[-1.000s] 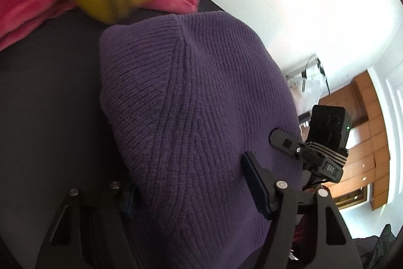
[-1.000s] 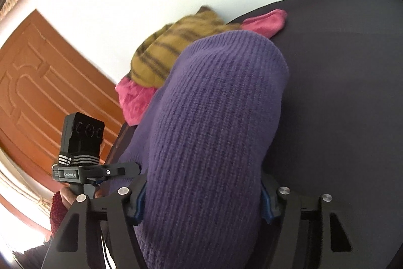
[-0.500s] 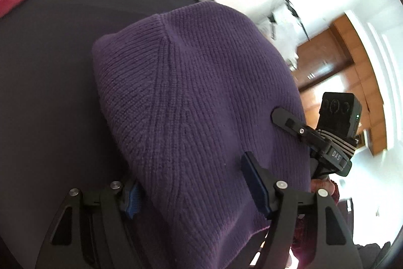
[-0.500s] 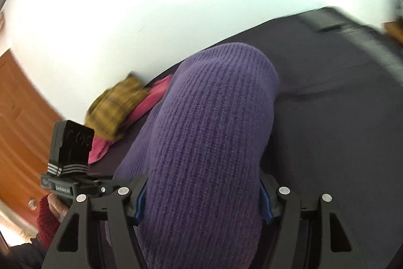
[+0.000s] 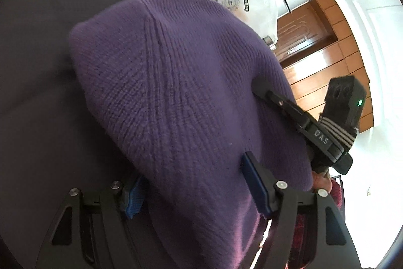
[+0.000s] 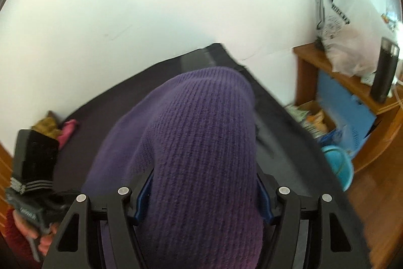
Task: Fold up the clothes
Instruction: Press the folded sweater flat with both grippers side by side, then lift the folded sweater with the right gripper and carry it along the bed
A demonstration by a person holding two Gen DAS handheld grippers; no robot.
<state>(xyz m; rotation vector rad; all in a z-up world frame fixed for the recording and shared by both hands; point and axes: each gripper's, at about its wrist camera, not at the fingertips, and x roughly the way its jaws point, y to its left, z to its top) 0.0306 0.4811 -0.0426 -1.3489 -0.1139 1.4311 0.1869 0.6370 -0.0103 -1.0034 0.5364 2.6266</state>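
While two grippers clamp, one purple sweater (image 5: 181,92) hangs.

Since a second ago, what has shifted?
Both grippers swung the purple sweater rightward along the dark surface: the yellow and pink clothes fell behind to the left, and a wooden shelf came into view. Unchanged: left gripper and right gripper jaws stay clamped on the sweater.
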